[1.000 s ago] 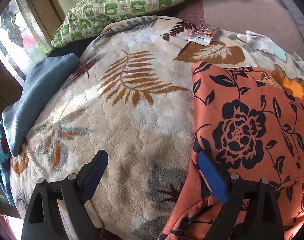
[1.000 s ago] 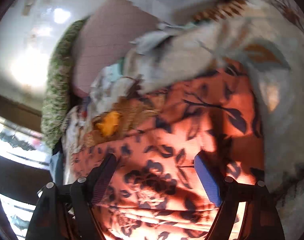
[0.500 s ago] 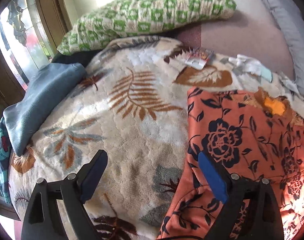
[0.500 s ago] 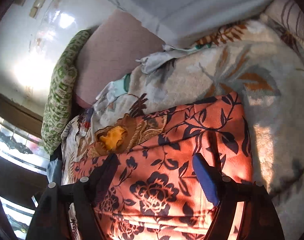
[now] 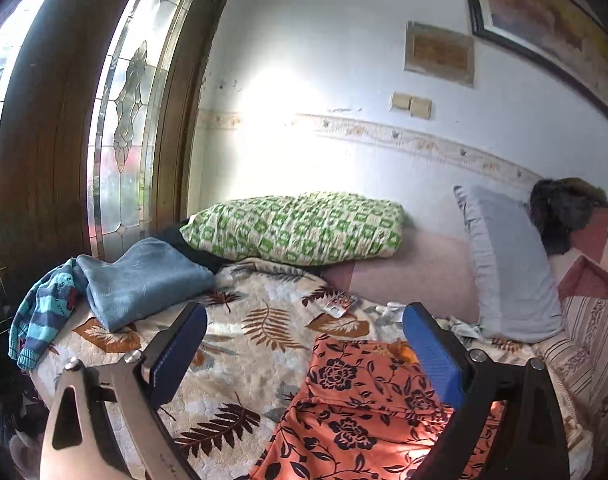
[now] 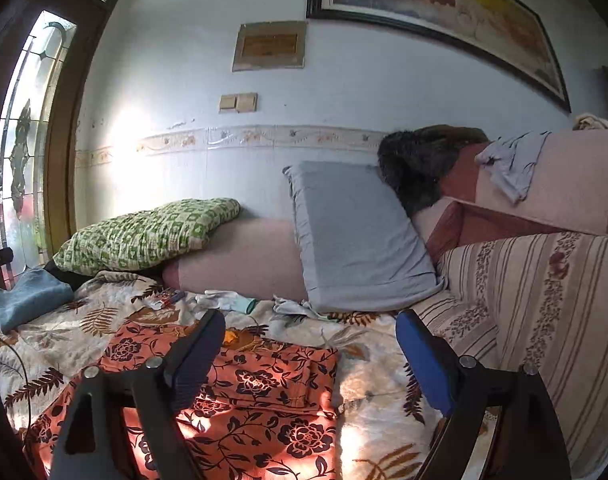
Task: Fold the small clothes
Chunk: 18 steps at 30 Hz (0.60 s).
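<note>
Both tongs lifted clear of the bed and aimed nearly level at the wall, likely to step back after a fold. Left gripper (image 5: 304, 344) wide apart, jaws just opened further, nothing between the pads; same for the right gripper (image 6: 309, 354), jaws just opened further and empty. Orange floral garment (image 5: 367, 408) lying folded flat on the leaf-print blanket (image 5: 240, 376), at 5 o'clock in the left view and at 6 to 7 o'clock in the right view (image 6: 244, 392), well below both tongs and touched by neither. Upper layer doubled over the lower, edge showing as a ridge across the cloth, so apparently one fold made and released; whether more folds are due, hard to judge. Blue towel (image 5: 144, 280) and striped top (image 5: 44, 320) heaped at 9 o'clock by the window, probably set aside out of the working patch. Green pillow (image 5: 300, 228) at 12 o'clock against the wall, grey pillow (image 5: 507, 264) propped at 3 o'clock. Small white scraps (image 6: 228, 300) and a packet (image 5: 337, 306) beyond the garment, near but not touching it. Next move probably a fresh reach down to the garment or to another piece.
</note>
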### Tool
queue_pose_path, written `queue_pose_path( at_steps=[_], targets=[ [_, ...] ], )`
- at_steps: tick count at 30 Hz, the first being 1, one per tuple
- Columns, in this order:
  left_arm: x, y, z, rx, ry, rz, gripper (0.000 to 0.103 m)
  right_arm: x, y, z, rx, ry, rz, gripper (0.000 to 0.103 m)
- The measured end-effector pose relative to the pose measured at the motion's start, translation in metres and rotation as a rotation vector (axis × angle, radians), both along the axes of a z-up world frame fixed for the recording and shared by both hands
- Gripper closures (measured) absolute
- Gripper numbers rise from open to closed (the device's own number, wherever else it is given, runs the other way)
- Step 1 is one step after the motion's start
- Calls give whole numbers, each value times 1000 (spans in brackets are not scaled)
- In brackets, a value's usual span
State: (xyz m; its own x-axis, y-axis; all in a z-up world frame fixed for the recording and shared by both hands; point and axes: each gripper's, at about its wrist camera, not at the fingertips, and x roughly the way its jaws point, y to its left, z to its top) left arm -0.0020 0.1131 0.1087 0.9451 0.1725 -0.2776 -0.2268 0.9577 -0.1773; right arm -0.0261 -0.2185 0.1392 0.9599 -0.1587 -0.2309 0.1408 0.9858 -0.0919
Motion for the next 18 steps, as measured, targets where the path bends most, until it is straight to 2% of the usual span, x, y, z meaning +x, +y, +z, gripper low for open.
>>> queue_pose_path(
  at_steps=[2, 5, 9, 11, 14, 16, 18],
  targets=[
    [-18, -3, 8, -12, -32, -23, 0, -26, 7, 11, -14, -49, -2, 14],
    [-37, -5, 12, -29, -22, -39, 0, -53, 15, 23, -28, -94, 10, 14],
    [-61, 0, 3, -37, 21, -30, 0, -77, 7, 33, 27, -95, 20, 14],
    [-68, 4, -9, -32, 72, -26, 0, -84, -3, 31, 63, -72, 33, 12],
    [-70, 13, -38, -48, 193, -35, 0, -77, -21, 9, 134, 76, 63, 10],
    [-70, 18, -64, -65, 282, -29, 0, -64, -37, -19, 205, 247, 103, 10],
    [-71, 23, -89, -66, 361, -7, 0, -50, -53, -55, 274, 433, 96, 10]
  ],
)
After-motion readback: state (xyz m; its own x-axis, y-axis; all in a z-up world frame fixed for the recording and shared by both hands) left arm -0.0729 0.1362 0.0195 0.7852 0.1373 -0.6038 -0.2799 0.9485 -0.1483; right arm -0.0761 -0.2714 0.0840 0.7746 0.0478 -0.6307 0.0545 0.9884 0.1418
